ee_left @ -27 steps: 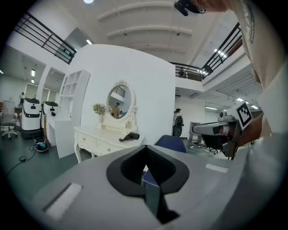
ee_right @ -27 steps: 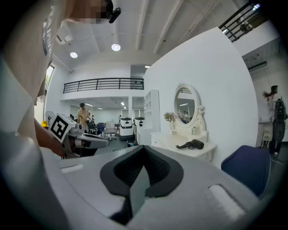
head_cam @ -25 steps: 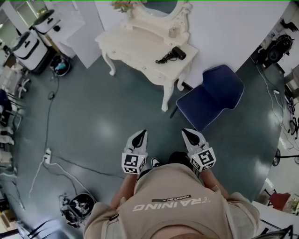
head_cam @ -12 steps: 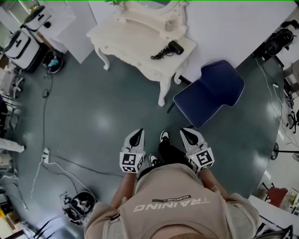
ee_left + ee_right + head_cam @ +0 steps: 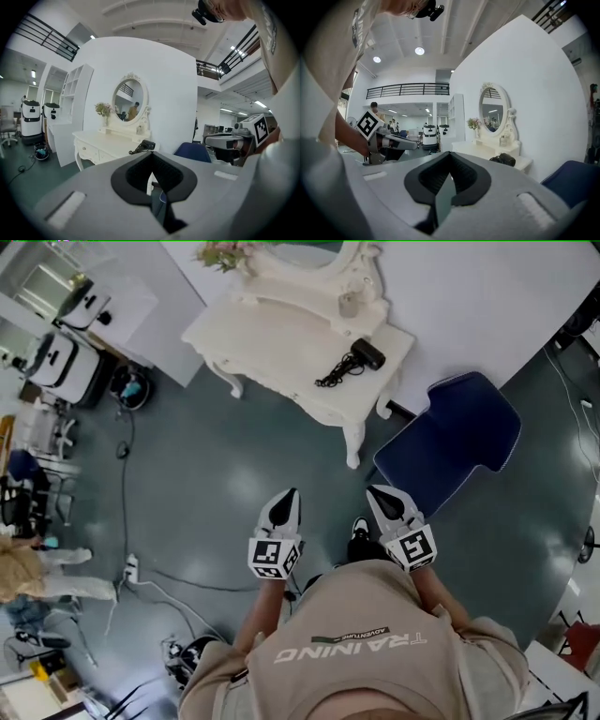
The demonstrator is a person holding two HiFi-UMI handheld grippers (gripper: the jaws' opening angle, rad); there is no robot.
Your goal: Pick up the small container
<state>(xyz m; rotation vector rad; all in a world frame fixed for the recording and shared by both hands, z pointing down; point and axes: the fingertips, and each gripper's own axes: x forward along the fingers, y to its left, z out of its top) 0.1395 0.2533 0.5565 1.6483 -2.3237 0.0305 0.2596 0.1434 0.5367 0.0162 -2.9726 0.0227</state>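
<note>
Head view puts both tools low at the person's waist, side by side and aimed forward over the floor. The left gripper [image 5: 286, 506] has its jaws pressed together with nothing between them, and the right gripper [image 5: 384, 504] is likewise closed and empty. This looks like a carrying posture rather than a reach: everything worth grasping is well ahead of the tips, so there is no reason yet to spread the jaws.

Just ahead and to the right of the right gripper stands a blue chair [image 5: 455, 442], pulled away from the furniture and leaving a clear line forward. Beyond both tips is the white dressing table [image 5: 272, 343]. A black hair dryer [image 5: 367, 354] lies on its near right corner with its cord trailing left, so it sits between the grippers and the goal.

Farthest of all, the small container [image 5: 348, 304] stands at the back of the table, close to the foot of the oval mirror [image 5: 319, 251], slightly right of the line between the two tips. That sheltered spot probably suits a toiletry pot. It seems to stand upright, long axis vertical with its top upward, though it is too small to say which way it faces.
</note>
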